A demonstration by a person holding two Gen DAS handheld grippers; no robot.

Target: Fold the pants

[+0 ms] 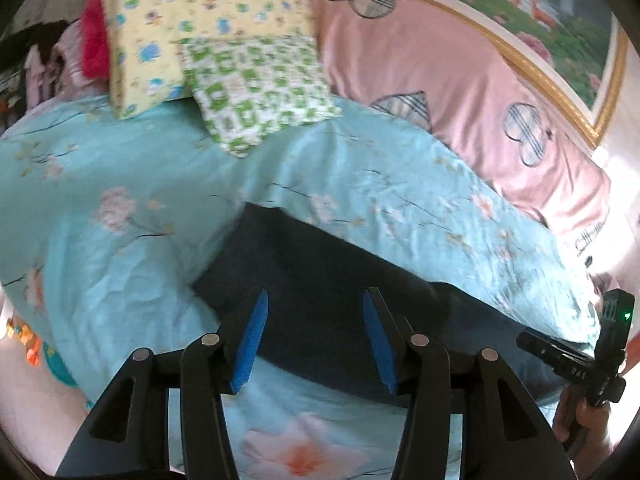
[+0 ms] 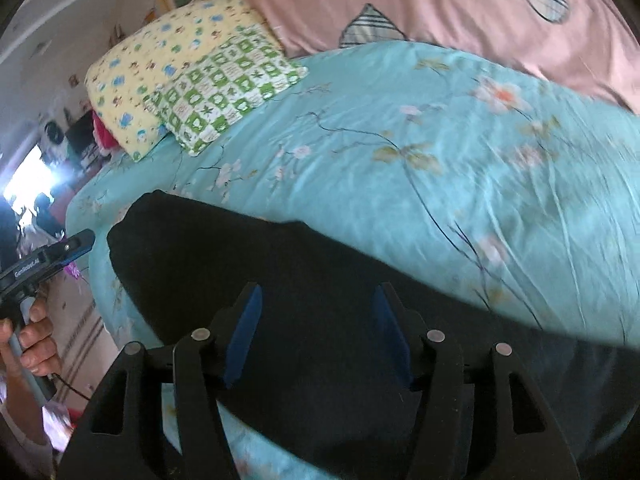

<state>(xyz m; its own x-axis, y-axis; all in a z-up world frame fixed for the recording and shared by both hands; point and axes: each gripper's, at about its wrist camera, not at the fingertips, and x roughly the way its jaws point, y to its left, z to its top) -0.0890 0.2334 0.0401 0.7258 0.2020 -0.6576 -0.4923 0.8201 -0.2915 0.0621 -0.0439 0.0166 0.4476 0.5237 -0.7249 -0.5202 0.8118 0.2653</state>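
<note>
Pants folded, letting go

Both grippers, left gripper (image 1: 314, 338) and right gripper (image 2: 318, 338), are hanging open, empty, over the dark folded cloth pants (image 2: 248, 264) lying near the bed's (image 2: 440, 184) front edge.

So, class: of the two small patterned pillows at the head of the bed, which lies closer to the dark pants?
The green-and-white checked pillow. It lies on the turquoise bedspread, overlapping the yellow pillow with blue figures behind it, and its lower corner reaches toward the pants.
</note>
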